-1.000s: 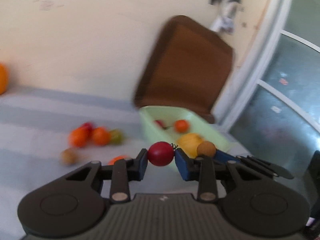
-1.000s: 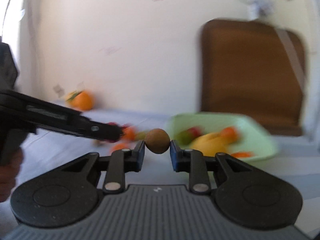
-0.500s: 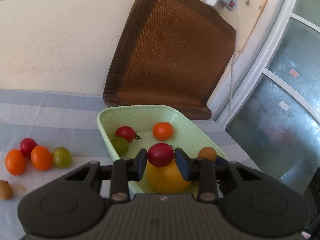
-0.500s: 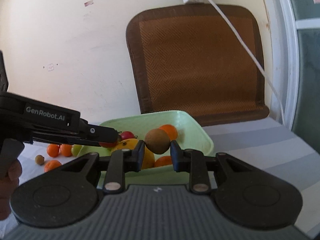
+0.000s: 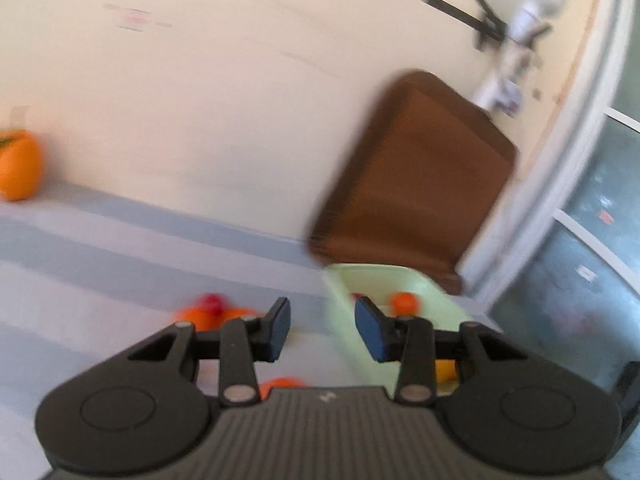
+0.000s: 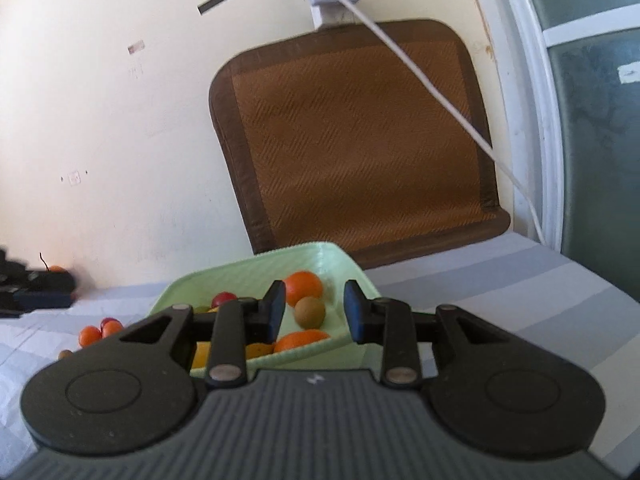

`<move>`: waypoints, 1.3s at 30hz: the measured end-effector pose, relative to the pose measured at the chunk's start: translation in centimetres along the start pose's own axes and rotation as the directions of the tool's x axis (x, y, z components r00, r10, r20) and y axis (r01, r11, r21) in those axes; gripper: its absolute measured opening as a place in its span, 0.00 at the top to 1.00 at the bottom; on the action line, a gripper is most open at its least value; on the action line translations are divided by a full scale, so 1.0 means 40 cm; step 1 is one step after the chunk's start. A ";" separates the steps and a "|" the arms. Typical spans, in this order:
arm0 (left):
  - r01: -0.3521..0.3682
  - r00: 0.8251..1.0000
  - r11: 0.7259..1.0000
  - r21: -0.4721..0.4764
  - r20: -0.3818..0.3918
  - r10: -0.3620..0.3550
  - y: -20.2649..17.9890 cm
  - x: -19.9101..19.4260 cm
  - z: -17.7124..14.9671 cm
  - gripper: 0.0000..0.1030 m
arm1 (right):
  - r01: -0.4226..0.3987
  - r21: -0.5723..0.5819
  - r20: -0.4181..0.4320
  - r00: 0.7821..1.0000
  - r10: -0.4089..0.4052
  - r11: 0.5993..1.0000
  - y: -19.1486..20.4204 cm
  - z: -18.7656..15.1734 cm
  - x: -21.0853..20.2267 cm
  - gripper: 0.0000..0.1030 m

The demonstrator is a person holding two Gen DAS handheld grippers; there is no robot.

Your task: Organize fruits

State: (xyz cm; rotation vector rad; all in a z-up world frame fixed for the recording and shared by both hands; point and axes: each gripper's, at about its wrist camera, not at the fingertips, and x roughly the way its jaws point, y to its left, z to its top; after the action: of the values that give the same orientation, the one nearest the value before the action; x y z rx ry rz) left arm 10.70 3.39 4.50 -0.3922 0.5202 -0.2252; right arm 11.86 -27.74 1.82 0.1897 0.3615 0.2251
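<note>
In the right wrist view my right gripper [image 6: 315, 301] hangs over the pale green tray [image 6: 320, 250], its jaws opening. A small brown round fruit [image 6: 310, 312] lies in the tray between the pads, clear of both. An orange [image 6: 304, 287], a red tomato [image 6: 224, 299] and a yellow fruit [image 6: 200, 354] share the tray. In the blurred left wrist view my left gripper [image 5: 322, 320] is opening with nothing between its pads. It sits left of the tray [image 5: 344, 280], near loose red [image 5: 210, 302] and orange fruits [image 5: 196, 316] on the cloth.
A brown woven mat [image 6: 360, 152] leans on the wall behind the tray, with a white cable [image 6: 440, 96] across it. A big orange [image 5: 18, 168] sits far left by the wall. Several small fruits [image 6: 90, 335] lie on the striped cloth. A window frame [image 6: 536, 120] is at right.
Both grippers have let go: the red tomato is gone from the left pads, and the brown fruit now lies in the tray. The left gripper has swung left, away from the tray.
</note>
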 end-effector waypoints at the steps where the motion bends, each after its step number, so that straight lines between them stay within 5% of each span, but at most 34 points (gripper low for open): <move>1: -0.027 1.000 1.000 -0.011 0.003 0.027 0.027 -0.018 -0.005 0.64 | -0.002 -0.003 0.007 1.000 0.002 1.000 0.002 -0.002 -0.005 0.67; 6: -0.159 0.987 0.987 -0.016 -0.005 0.158 0.116 -0.078 -0.063 0.64 | -0.021 -0.018 0.023 0.999 0.022 1.000 0.015 -0.008 -0.025 0.67; 14: -0.198 0.979 0.979 0.043 -0.039 0.200 0.097 -0.083 -0.140 0.64 | -0.105 -0.008 0.003 0.994 0.105 0.994 0.075 -0.027 -0.112 0.67; 23: -0.259 0.964 0.960 0.109 -0.032 0.264 0.062 -0.081 -0.163 0.63 | -0.246 0.074 -0.210 0.943 0.257 0.966 0.188 -0.109 -0.088 0.67; 39: -0.288 0.956 0.943 0.167 -0.004 0.293 0.042 -0.077 -0.170 0.63 | -0.225 0.044 -0.259 0.938 0.229 0.973 0.214 -0.124 -0.075 0.66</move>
State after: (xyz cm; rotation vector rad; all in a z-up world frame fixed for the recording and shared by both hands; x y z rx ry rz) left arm 4.74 3.77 -0.26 -0.1469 0.5763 0.0121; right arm 5.71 -19.58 0.16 0.2161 0.6063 0.4787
